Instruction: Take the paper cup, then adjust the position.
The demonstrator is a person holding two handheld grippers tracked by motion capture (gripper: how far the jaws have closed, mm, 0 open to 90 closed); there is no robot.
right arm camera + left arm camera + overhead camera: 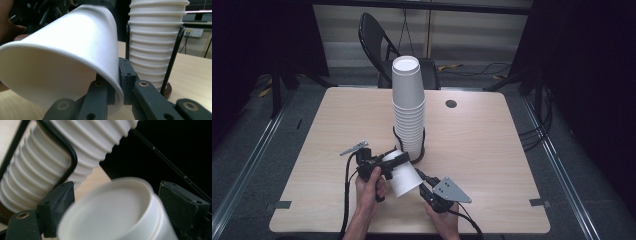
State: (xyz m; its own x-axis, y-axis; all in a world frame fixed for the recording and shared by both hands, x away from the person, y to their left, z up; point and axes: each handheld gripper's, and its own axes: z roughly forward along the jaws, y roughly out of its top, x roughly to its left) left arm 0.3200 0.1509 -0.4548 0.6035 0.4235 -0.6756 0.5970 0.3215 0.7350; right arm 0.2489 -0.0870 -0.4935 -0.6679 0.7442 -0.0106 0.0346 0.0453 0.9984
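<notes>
No readable text, labels, brands, numbers or signs anywhere. Loose paper cup (403, 178) is plain white, no print. Stack of cups (408, 110) same, blank ribbed walls. Wooden table (492, 150) bare, no markings. Black gripper parts carry no lettering that can be made out. Background too dark and blurred to read anything.
</notes>
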